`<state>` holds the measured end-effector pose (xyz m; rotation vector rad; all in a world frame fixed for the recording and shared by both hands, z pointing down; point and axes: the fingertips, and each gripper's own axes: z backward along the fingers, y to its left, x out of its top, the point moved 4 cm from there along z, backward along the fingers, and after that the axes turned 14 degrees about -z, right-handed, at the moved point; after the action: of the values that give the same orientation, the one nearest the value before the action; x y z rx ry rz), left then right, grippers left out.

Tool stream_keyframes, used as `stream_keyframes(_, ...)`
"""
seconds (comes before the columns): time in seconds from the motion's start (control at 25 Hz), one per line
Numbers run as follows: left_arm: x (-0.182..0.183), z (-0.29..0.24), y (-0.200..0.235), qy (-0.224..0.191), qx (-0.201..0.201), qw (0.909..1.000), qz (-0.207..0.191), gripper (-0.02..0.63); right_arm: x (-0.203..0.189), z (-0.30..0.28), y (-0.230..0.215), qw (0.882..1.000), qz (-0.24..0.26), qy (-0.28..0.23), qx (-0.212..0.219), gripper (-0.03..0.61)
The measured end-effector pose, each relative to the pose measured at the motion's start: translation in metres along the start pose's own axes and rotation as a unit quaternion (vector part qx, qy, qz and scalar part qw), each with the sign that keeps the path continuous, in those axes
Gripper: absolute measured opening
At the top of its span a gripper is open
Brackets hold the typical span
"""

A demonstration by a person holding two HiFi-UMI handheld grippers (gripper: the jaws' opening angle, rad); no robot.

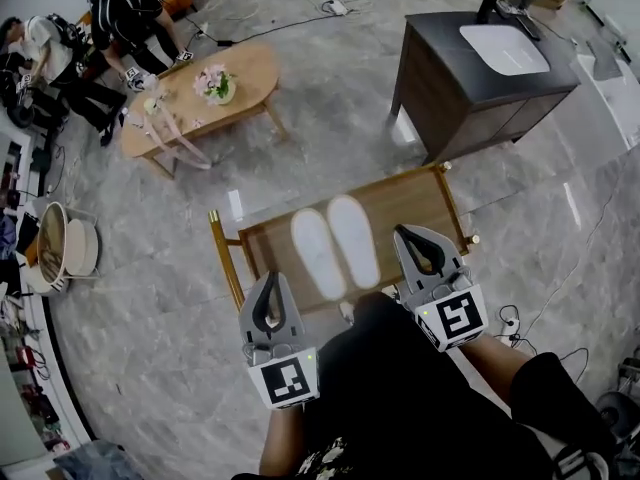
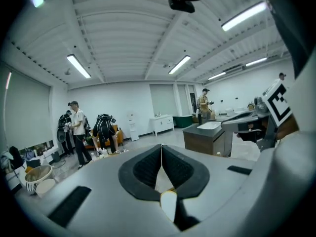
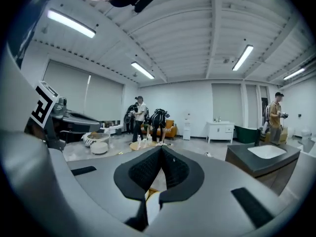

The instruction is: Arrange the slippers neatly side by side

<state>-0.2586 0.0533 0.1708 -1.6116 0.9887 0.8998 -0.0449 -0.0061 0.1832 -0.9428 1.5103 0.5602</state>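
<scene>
Two white slippers lie side by side, soles up, on a low wooden table [image 1: 425, 200] with a gold frame: the left slipper [image 1: 317, 253] and the right slipper [image 1: 354, 238], almost touching and parallel. My left gripper [image 1: 270, 280] hovers at the table's near left edge, shut and empty. Just right of the slippers, my right gripper [image 1: 403, 231] is held above the table's near right part, also shut with nothing in it. The left gripper view shows the left gripper [image 2: 161, 146] with jaws pressed together, pointing out across the room. In the right gripper view the right gripper [image 3: 161, 148] looks the same.
A dark vanity cabinet with a white basin [image 1: 490, 63] stands beyond the table to the right. An oval wooden coffee table [image 1: 250, 73] with flowers is at the back left, with people [image 1: 120, 18] beside it. Bowls [image 1: 65, 248] sit on the floor at left; cables [image 1: 515, 323] at right.
</scene>
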Motion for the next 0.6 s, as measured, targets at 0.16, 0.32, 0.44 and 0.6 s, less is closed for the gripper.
stream_keyframes(0.16, 0.019, 0.003, -0.002, -0.011, 0.003, 0.9999, -0.011, 0.006, 0.015, 0.011, -0.008, 1.0, 0.02, -0.015, -0.013, 0.0)
stream_keyframes(0.32, 0.034, 0.006, -0.005, -0.025, 0.006, 0.9995, -0.019, 0.006, 0.016, 0.017, -0.015, 0.999, 0.024, -0.011, -0.023, 0.0)
stream_keyframes(0.44, 0.043, 0.002, -0.011, -0.03, 0.006, 0.9993, -0.019, 0.006, 0.02, 0.022, -0.021, 1.0, 0.01, -0.013, -0.023, 0.0)
stream_keyframes(0.6, 0.052, -0.006, -0.022, -0.033, 0.006, 0.9993, -0.013, 0.006, 0.029, 0.02, -0.025, 1.0, 0.022, -0.012, -0.008, -0.002)
